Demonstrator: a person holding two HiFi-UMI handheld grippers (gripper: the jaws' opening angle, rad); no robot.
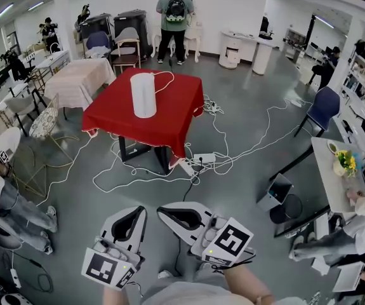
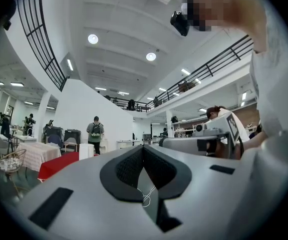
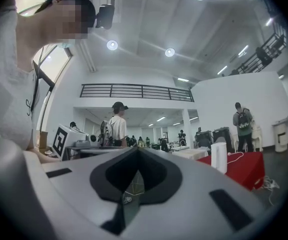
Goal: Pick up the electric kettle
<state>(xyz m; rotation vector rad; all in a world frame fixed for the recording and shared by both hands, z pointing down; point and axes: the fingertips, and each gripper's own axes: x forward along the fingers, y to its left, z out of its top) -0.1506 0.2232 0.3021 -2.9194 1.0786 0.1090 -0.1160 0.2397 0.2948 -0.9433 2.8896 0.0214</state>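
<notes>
Both my grippers sit close against my body, low in the head view. My left gripper (image 1: 133,213) has its jaws pressed together with nothing between them, and its own view shows the dark pads (image 2: 128,166) meeting at the tip. My right gripper (image 1: 171,212) is just beside it, jaws likewise together and empty.

Ahead of them is bare grey floor, then a tangle of white cables (image 1: 198,161), then the table under its red cloth (image 1: 172,116). The electric kettle (image 1: 143,94) stands on that cloth: a tall white cylinder, upright, long axis vertical, with its cord (image 1: 164,75) trailing off behind.

It is well apart from both sets of jaws, straight ahead and roughly between them. I judge neither is clearly nearer. In the left gripper view it sits left of the jaws; in the right gripper view, right. I'd have to walk up and part the jaws first.
</notes>
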